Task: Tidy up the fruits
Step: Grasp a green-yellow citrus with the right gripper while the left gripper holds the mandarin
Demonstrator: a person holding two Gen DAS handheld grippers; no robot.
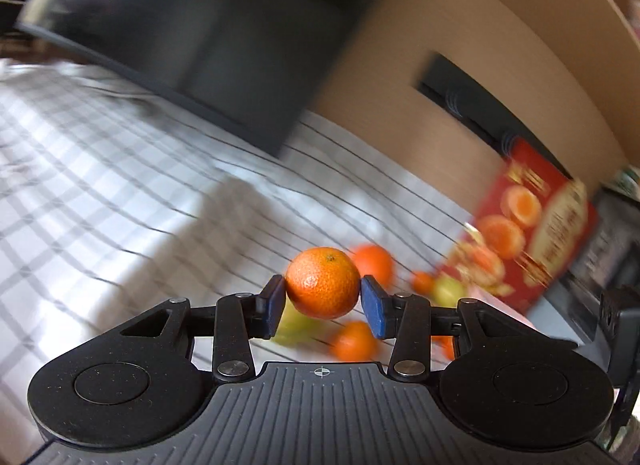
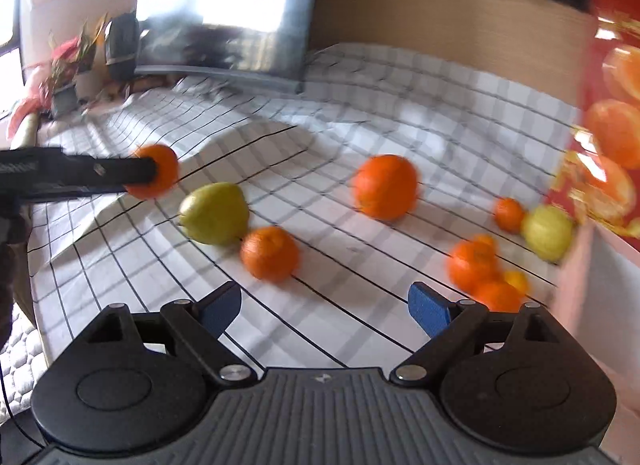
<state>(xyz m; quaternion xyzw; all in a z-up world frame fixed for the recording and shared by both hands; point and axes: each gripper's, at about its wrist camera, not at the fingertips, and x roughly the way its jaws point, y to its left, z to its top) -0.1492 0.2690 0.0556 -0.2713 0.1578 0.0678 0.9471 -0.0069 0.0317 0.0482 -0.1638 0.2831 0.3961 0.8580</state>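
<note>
My left gripper (image 1: 323,297) is shut on a small orange mandarin (image 1: 323,282) and holds it above the checked cloth (image 1: 120,185). It also shows in the right wrist view (image 2: 160,171), at the far left, with the mandarin (image 2: 162,161) in it. My right gripper (image 2: 326,311) is open and empty above the cloth (image 2: 360,105). Ahead of it lie a green pear (image 2: 214,212), a mandarin (image 2: 270,253), a large orange (image 2: 386,187), a cluster of mandarins (image 2: 480,265) and a yellow-green fruit (image 2: 548,231).
A red fruit box (image 1: 532,237) stands at the right on the cloth; it also shows in the right wrist view (image 2: 612,105). A dark screen (image 2: 224,13) and a brown wall stand behind. Potted plants (image 2: 68,65) are at the far left.
</note>
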